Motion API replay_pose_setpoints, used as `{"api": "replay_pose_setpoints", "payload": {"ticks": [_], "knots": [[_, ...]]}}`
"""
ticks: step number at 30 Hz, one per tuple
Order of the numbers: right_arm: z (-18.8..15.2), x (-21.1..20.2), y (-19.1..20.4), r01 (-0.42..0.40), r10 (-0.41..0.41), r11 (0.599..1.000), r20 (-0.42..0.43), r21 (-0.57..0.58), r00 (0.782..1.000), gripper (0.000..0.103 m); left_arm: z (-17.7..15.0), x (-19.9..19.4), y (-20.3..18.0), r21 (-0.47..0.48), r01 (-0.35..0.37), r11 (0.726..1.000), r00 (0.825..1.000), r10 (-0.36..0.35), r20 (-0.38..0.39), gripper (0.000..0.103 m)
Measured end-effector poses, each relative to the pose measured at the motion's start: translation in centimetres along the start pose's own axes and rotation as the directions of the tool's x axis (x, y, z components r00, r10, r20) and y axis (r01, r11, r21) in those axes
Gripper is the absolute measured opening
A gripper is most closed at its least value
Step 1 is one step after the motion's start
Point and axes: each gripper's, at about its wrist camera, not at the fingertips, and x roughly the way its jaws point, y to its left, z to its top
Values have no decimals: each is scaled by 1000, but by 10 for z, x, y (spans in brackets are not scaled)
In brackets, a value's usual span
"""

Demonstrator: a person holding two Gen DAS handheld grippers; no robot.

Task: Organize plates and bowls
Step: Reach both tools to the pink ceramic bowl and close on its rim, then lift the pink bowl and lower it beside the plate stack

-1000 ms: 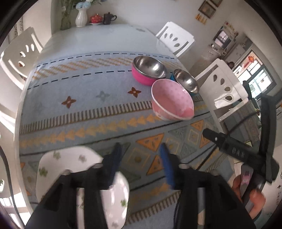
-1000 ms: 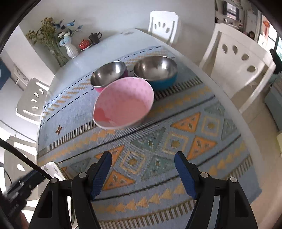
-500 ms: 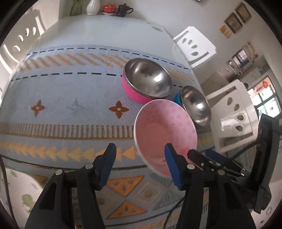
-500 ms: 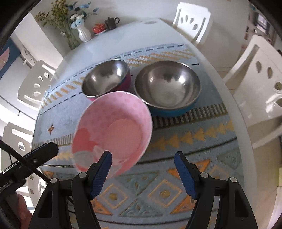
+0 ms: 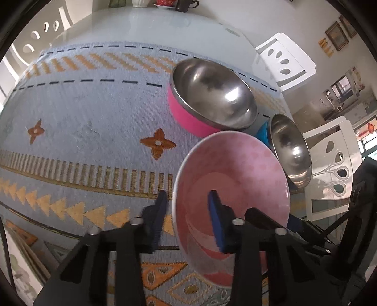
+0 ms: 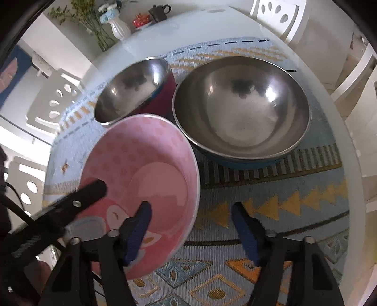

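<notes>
Three bowls: a pink bowl [image 5: 232,188] nearest, a pink-sided steel bowl [image 5: 212,94] beyond it, a blue-sided steel bowl [image 6: 240,106] to the right of that one, all close together on the patterned cloth [image 5: 82,113].
Worktop: the white worktop [image 5: 146,26] runs on bare past the far end of the cloth; a vase of flowers [image 6: 119,27], a small red pot [image 6: 141,18] and a dark teapot [image 6: 160,10] stand at its far edge.
Chairs: white chairs [image 5: 285,61] ring the worktop.
Pink bowl: tilted, its inside turned toward both cameras; whether its base touches the cloth cannot be told.
In the way: in the right wrist view the pink bowl covers the near side of the pink-sided steel bowl and overlaps the left rim of the blue-sided one.
Left tongs [image 5: 187,215]: apart, straddling the bowl's left rim, one finger outside the wall, the other inside over the pink interior.
Right tongs [image 6: 192,227]: apart, straddling the bowl's right rim, left finger inside the bowl, right finger over the cloth.
Contact: the pads look near the rim, but touch is not clear.
</notes>
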Motion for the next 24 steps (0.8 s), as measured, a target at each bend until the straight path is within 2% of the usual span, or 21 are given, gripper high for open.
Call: {"api": "replay_pose_setpoints", "payload": {"ticks": [1,2,4,5,9,12,17,24], "knots": [[0,2,0,4,-4,1000,1,-4,1000,58,-1,2,-1,0,2,1000,1000,-2,-2,20],[0,4,-1,1,-1,1000,-1,-8,1000,50,-2,3,-1,2,-7,1000,1000,7,2,19],[-2,7,0,-5,5,1000,-5,-15,1000,43,-4,4,1,-4,-13,1000,1000,13,13,13],[-3,9,1,-8,8,1000,-6,-23,1000,34,-5,3,2,-11,-5,1000,1000,5,15,12],[-8,11,7,-16,16,997,3,-69,1000,18,-11,-3,4,-31,35,999,999,-34,32,12],[-15,8,15,14,-12,993,19,-118,1000,17,-20,-10,-3,6,8,1000,998,-9,57,12],[-30,-13,19,-8,16,989,52,-144,998,18,-40,-36,-1,-8,58,998,992,-56,114,12],[-52,-60,23,-37,52,981,77,-189,996,18,-67,-87,-9,20,61,998,981,-64,186,12]]}}
